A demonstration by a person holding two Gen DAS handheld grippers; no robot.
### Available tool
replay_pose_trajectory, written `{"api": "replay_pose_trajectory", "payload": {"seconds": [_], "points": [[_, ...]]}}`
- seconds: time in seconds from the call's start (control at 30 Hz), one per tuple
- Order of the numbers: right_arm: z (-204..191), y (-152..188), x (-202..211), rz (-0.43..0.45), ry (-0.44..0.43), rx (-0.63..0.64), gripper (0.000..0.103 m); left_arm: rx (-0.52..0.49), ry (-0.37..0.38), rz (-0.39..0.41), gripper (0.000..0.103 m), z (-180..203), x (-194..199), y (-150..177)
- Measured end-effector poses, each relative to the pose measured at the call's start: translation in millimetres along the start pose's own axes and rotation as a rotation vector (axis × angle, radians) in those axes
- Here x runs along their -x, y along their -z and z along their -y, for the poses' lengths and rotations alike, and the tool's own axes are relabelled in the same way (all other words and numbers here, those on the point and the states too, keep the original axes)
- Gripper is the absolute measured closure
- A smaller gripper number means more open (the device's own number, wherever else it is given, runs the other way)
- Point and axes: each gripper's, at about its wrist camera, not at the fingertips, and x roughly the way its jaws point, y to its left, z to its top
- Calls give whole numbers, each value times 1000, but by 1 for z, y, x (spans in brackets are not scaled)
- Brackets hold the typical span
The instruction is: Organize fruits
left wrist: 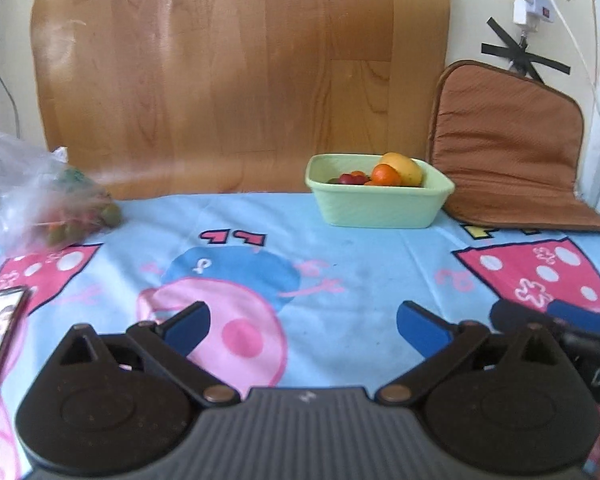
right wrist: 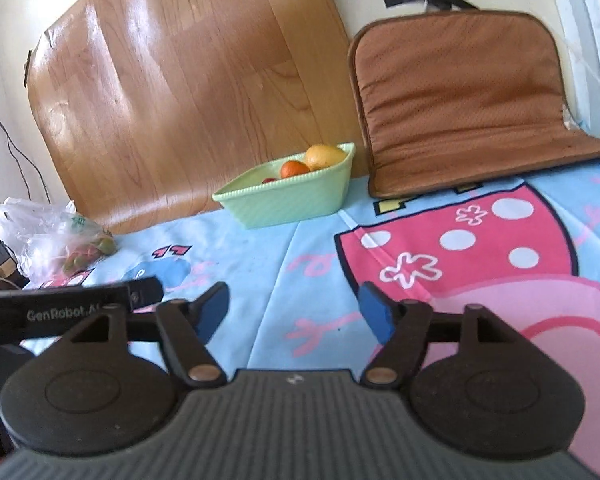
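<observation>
A pale green bowl (left wrist: 376, 200) (right wrist: 288, 200) stands at the back of the cartoon-print cloth. It holds a yellow mango (left wrist: 404, 166) (right wrist: 324, 156), an orange (left wrist: 386, 174) (right wrist: 294, 169) and small red fruits (left wrist: 352, 178). A clear plastic bag (left wrist: 40, 196) (right wrist: 56, 236) with green and red fruits lies at the far left. My left gripper (left wrist: 303, 326) is open wide above the cloth, with nothing between its blue pads. My right gripper (right wrist: 296, 314) is open too and holds nothing. Both hover well short of the bowl.
A wooden board (left wrist: 236, 72) leans on the wall behind the bowl. A brown cushion (left wrist: 508, 152) (right wrist: 460, 100) rests to the bowl's right. A phone (left wrist: 0, 332) lies at the left edge. The right gripper shows at the left wrist view's right edge.
</observation>
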Motion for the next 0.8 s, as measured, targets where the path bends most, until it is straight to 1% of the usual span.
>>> {"api": "replay_pose_trajectory", "payload": {"seconds": [0.1, 0.2, 0.43, 0.57, 0.8], "points": [[4, 0, 1, 0, -3, -20, 23, 2, -23, 20, 0, -1, 6, 2], [6, 1, 1, -5, -2, -31, 23, 5, -42, 22, 0, -1, 7, 2], [1, 2, 2, 0, 1, 2, 22, -1, -82, 29, 0, -1, 8, 4], [2, 2, 2, 0, 0, -2, 22, -5, -106, 34, 0, 0, 8, 5], [2, 2, 2, 0, -3, -3, 21, -30, -113, -1, 0, 4, 4, 8]]}}
